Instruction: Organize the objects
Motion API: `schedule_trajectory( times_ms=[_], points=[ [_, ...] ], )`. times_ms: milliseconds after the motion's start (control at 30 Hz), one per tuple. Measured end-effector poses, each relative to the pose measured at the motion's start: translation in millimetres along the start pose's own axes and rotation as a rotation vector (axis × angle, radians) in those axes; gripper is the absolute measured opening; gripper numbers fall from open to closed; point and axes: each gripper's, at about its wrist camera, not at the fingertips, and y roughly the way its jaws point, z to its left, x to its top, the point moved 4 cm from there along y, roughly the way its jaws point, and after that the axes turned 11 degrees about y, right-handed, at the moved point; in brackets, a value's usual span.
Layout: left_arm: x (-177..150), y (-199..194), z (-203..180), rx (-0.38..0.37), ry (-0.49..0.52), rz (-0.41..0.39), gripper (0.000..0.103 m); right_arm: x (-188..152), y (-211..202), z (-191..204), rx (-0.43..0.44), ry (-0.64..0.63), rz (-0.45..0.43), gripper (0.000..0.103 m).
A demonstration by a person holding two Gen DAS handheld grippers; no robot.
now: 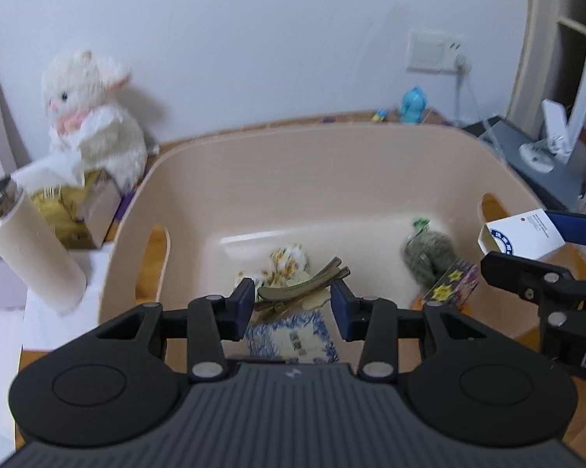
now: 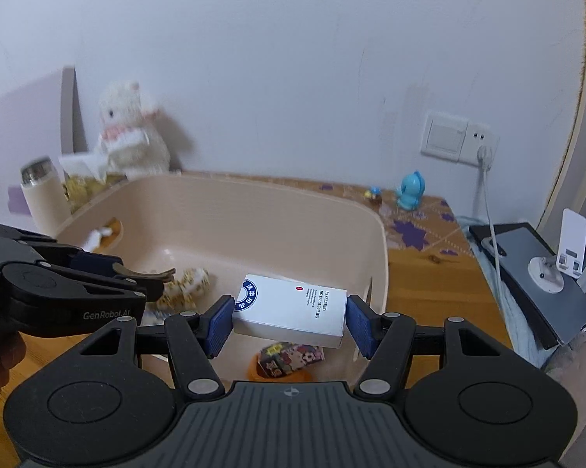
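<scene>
A beige plastic bin stands on the wooden table and also shows in the right wrist view. My left gripper is over the bin with an olive-brown hair clip between its blue pads; the right pad stands off the clip, so the hold is unclear. The clip also shows in the right wrist view. My right gripper is shut on a white box with a blue seal, above the bin's right side. The bin holds a floral cloth, a green pouch, a patterned box and a blue-white packet.
A white plush rabbit sits on a yellow box left of the bin, beside a cream flask. A blue toy stands by the wall. A phone stand on a grey tablet is to the right.
</scene>
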Motion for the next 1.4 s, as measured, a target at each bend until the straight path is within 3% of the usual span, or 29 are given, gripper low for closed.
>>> schedule_trajectory(
  times_ms=[167,267,300,333,400,500,567,633,733,1100,1400],
  points=[
    [-6.9,13.7,1.6,0.020,-0.012,0.054,0.045,-9.1,16.4,2.8,-0.031,-0.043,0.049,0.060],
    [-8.5,12.6,1.8,0.023,-0.021,0.057,0.047,-11.4,17.2,3.3,-0.044,-0.053,0.044,0.069],
    [-8.2,10.8,1.6,0.022,-0.018,0.054,0.053,-11.1,16.6,2.4,-0.041,-0.051,0.044,0.070],
    [-6.7,9.3,2.4,0.023,-0.015,0.050,0.068,-11.0,14.9,1.6,-0.035,-0.046,0.042,0.075],
    [-3.7,-0.4,1.8,0.042,-0.009,0.020,0.080,-10.0,9.8,-0.2,-0.026,-0.039,0.032,0.079],
    [-0.5,-13.3,0.8,0.052,-0.017,0.004,0.086,-7.3,-0.9,-1.1,-0.014,-0.029,0.021,0.083],
    [-0.1,-23.1,-0.3,0.061,-0.021,-0.010,0.087,-6.1,-10.3,-0.2,-0.008,-0.022,0.013,0.095],
    [-0.2,-32.9,-1.1,0.076,-0.025,-0.022,0.087,-6.5,-21.1,0.4,-0.002,-0.022,-0.002,0.100],
    [-2.1,-47.1,-1.2,0.093,-0.042,-0.036,0.092,-9.2,-36.8,0.7,0.005,-0.029,-0.014,0.101],
    [-32.8,-99.0,-10.1,0.107,-0.045,-0.082,0.092,-40.6,-87.7,-3.8,0.033,0.007,-0.036,0.102],
    [-70.4,-137.8,-20.1,0.104,-0.052,-0.067,0.092,-67.3,-124.7,-4.3,0.054,0.011,-0.037,0.103]
  ],
)
